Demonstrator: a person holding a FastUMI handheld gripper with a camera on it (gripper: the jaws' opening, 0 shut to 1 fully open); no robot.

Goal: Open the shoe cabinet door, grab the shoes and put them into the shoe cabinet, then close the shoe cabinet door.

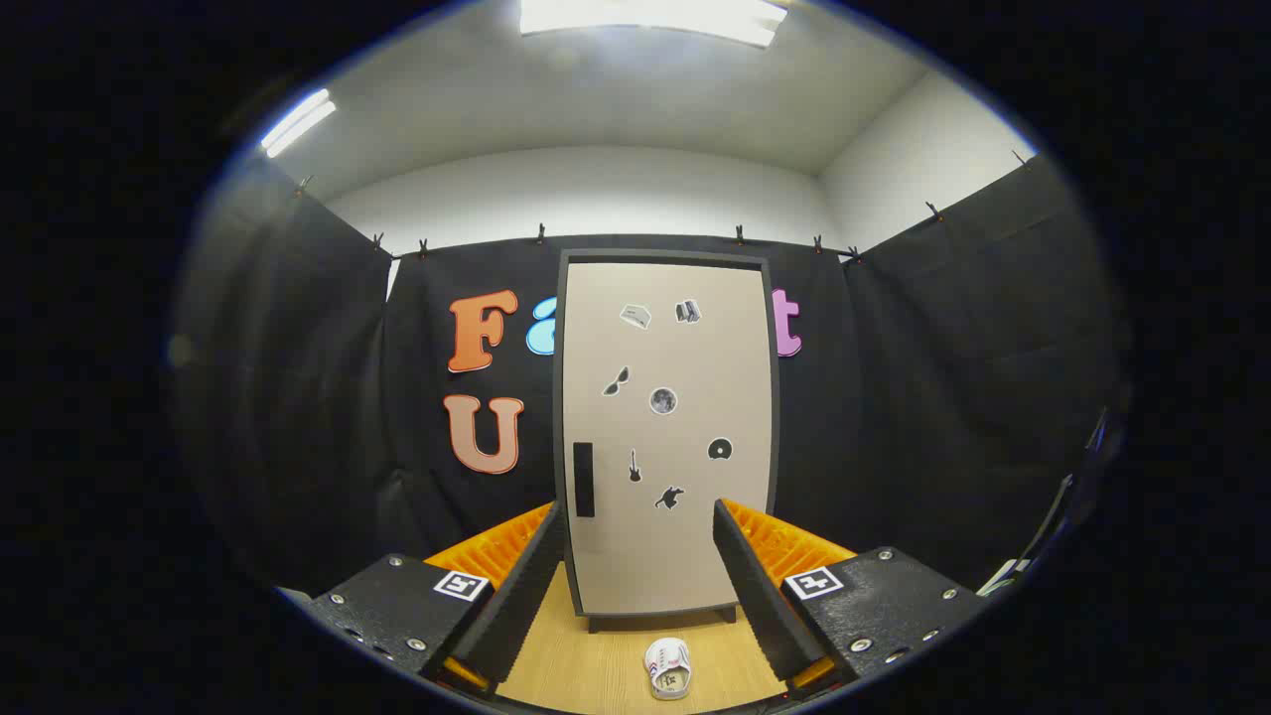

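Observation:
A tall beige shoe cabinet with a dark frame stands upright on the wooden floor, beyond my fingers. Its door is shut, with a black handle low on its left side and several small stickers on its face. A small white shoe lies on the floor in front of the cabinet, between my fingers and a bit right of the middle. My gripper is open, its fingers spread wide with nothing between them, held back from both the cabinet and the shoe.
Black cloth walls stand behind and to both sides of the cabinet. The light wooden floor runs from the cabinet's foot toward me. A thin stand or cable shows at the far right by the cloth.

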